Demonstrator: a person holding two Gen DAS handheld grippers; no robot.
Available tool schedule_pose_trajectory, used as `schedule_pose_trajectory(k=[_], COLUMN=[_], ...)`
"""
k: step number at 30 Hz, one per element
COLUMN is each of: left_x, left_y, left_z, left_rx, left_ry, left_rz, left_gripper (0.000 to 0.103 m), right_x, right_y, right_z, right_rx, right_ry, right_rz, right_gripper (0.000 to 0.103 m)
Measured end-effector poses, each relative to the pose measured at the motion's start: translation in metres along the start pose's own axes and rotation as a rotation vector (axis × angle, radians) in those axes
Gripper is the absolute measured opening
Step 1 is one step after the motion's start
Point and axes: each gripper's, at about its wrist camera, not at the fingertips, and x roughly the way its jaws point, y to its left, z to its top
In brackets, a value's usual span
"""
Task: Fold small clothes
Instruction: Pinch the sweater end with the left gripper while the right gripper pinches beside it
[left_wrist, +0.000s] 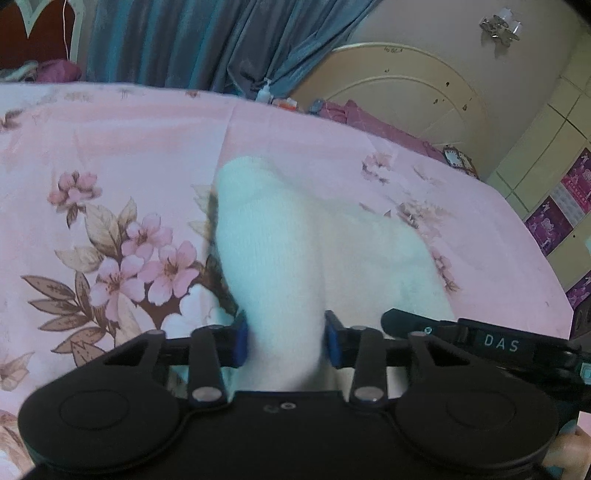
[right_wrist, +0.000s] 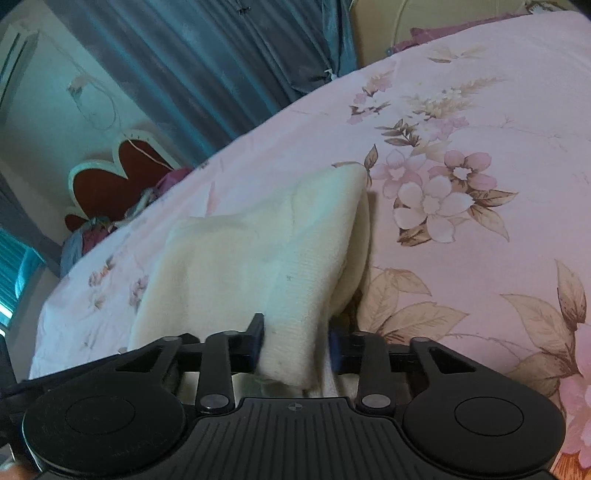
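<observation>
Both the left gripper (left_wrist: 284, 338) and right gripper (right_wrist: 295, 345) are clamped on a white knit garment (left_wrist: 295, 236), probably a sock, at frame centre. Uneven pulling could slip the thick fabric free, skewing the fold on the floral bedsheet (left_wrist: 110, 147).

Place: home bedroom
Bed: pink floral bedsheet (left_wrist: 110, 140) covers whole work surface
Headboard: cream, arched (left_wrist: 402, 96)
Window side: blue-grey curtains (left_wrist: 192, 37)
Wall: cupboard w/ purple stickers (left_wrist: 554, 206)
Misc: lotion bottle (left_wrist: 264, 92) behind bed

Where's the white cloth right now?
The white cloth lies mid-frame in both wrist views on the pink floral bedsheet, its near edge pinched by the left claw and the right claw.
</observation>
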Motion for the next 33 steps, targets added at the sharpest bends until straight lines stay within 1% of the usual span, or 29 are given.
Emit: schedule_pose_trajectory(k=[4,8,11,14,18,20,24,28,33], left_x=[-0.017,-0.041,-0.065,-0.09,-0.126,-0.143,-0.171,-0.187,-0.192], left_y=[-0.004,-0.002,0.01,0.032,0.076,0.105,0.161,0.215,0.262], left_z=[0.003,0.005,0.006,0.008,0.008,0.011,0.015,0.021,0.031], left_rx=[0.002,0.01,0.007,-0.002,-0.014,-0.022,-0.025,-0.03,-0.029], left_ry=[-0.031,-0.052,-0.075,-0.098,-0.127,-0.132,-0.142,-0.14,-0.141], left_rz=[-0.006,0.004,0.025,0.039,0.049,0.045,0.048,0.064,0.089], left_gripper=[0.032,0.032,0.032,0.032,0.032,0.032,0.032,0.032,0.032], right_x=[-0.01,-0.015,-0.016,-0.013,0.001,0.011,0.04,0.075,0.122], right_y=[0.012,0.035,0.06,0.092,0.143,0.173,0.233,0.279,0.319], right_z=[0.003,0.005,-0.002,-0.012,-0.03,-0.042,-0.066,-0.086,-0.095], right_rx=[-0.021,-0.044,-0.062,-0.072,-0.087,-0.086,-0.087,-0.078,-0.062], right_ry=[-0.017,-0.015,-0.014,-0.017,-0.02,-0.023,-0.025,-0.019,0.003], right_rz=[0.036,0.073,0.108,0.137,0.162,0.164,0.166,0.177,0.187], right_gripper=[0.03,0.03,0.03,0.03,0.03,0.03,0.03,0.03,0.03])
